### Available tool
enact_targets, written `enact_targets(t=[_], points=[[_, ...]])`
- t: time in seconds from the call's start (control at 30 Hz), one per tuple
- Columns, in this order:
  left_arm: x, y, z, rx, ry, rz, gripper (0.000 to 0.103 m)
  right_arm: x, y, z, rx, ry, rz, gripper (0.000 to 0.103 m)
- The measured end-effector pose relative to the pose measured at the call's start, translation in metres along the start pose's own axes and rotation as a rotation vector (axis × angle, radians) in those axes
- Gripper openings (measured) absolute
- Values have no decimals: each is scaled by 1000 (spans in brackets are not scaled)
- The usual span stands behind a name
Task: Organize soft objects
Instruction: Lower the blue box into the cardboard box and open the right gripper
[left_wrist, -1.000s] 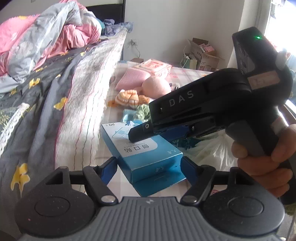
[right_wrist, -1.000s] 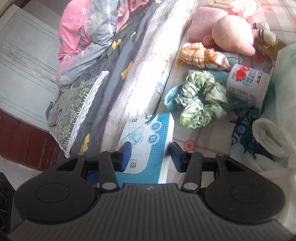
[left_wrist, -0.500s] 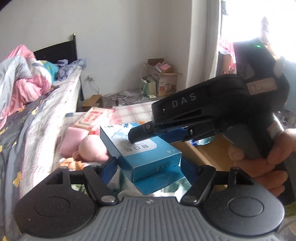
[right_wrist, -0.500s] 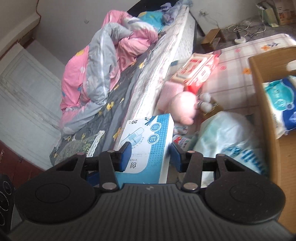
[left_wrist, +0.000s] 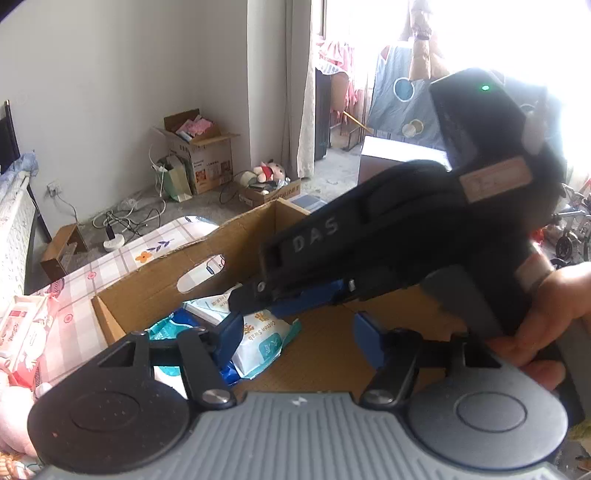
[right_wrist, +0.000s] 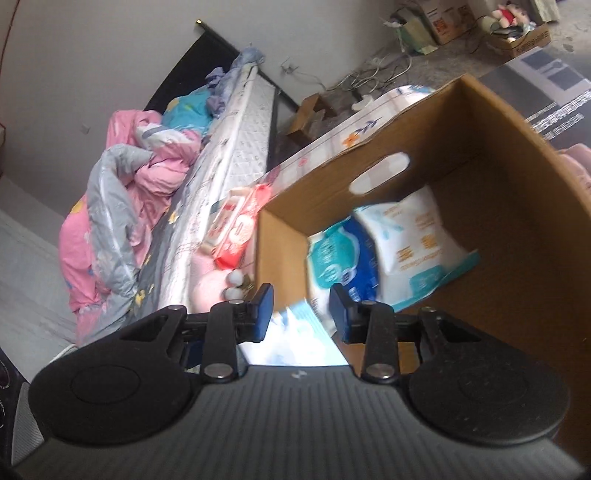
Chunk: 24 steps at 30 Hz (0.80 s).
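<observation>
**Both grippers over the cardboard box, small blue carton loose below the right claw**

The left gripper (left_wrist: 299, 339) hangs over an open cardboard box (left_wrist: 240, 240) that stands on a table with a checked, flowered cloth (left_wrist: 122, 258). Its jaws stand well apart and have just been closing a little. Nothing is between them, only the box floor and the corner of a pack beyond.

The right gripper (right_wrist: 301, 312) points down into the same box, and the left wrist view shows it from the side, held by the person's right hand (left_wrist: 546, 314). Its jaws are partly apart and have just been closing. A light-blue carton (right_wrist: 295, 339), blurred, shows just below its 2 fingertips. It looks wider than the gap between them and the pads do not seem to press on it. Whether it touches them I cannot tell.

2 soft packs lie inside the box against its near-left wall: a white and teal pack marked "Cotton Swab" (left_wrist: 262, 336) and a blue and white tissue pack (right_wrist: 332, 258) touching it.

Outside the box, on the cloth, lie a red and white wet-wipe pack (right_wrist: 236, 229) and a pink plush toy (right_wrist: 210, 288), both near the box's left wall. Beyond them runs the bed with a pink and grey quilt (right_wrist: 122, 206).
</observation>
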<state>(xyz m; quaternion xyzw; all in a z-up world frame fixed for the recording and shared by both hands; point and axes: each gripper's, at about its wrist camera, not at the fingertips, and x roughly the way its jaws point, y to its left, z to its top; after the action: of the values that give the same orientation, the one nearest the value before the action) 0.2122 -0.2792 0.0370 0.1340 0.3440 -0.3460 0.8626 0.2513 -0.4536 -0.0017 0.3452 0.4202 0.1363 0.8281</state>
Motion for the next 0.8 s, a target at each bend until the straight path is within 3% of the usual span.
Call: enact_targets(t=[0.17,0.3,0.57,0.67,0.8], points=[[9,18,-2,-46,18,4,67,-10,-36,26,34,-36,-35,34],[-3,27,-2,-57,15,69,69,-13,-45,26,2,-14,-49,37],[-48,48,-17,-100,-6,194,75,7,-31,-12,-103,165,-98,60],[-68,55,-31,-140,-7,231,76,29,-12,-30,-217,251,-156,70],[-91,68,-50,-215,-8,245,77,61,16,-50,-382,357,-198,73]])
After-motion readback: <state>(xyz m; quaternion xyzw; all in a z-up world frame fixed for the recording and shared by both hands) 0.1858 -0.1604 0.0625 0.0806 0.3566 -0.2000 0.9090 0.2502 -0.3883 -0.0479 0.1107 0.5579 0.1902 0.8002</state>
